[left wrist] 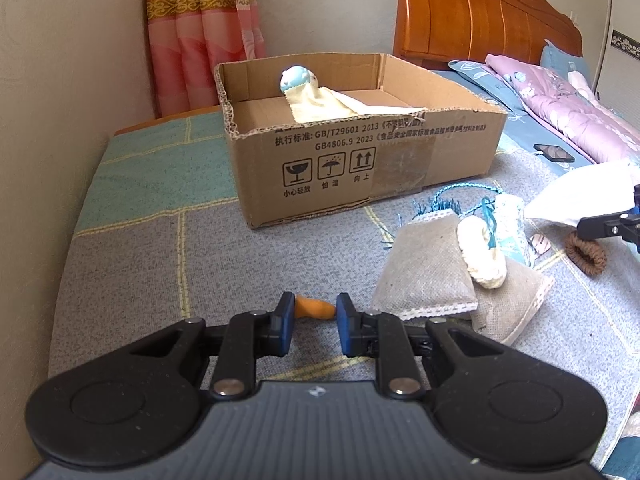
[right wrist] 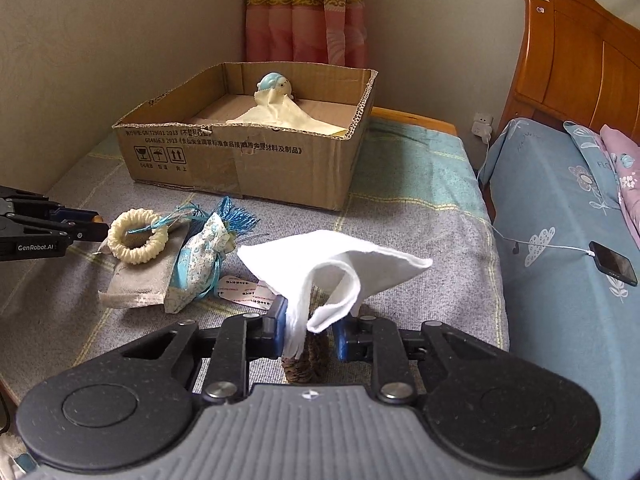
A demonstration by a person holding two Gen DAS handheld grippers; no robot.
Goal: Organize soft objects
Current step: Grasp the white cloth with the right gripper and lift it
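Note:
An open cardboard box stands at the back of the grey bed cover, with a blue-headed doll on a cream cloth inside; the box also shows in the right wrist view. My left gripper has its jaws against the two ends of a small orange soft object, low over the cover. My right gripper is closed on a white folded cloth, with a brown hair scrunchie below it. A cream ring, grey pouches and a floral sachet lie between the grippers.
A wall runs along the left. A wooden headboard and a blue bed with a pink quilt are on the right. A phone on a white cable lies on the blue sheet. A pink curtain hangs behind the box.

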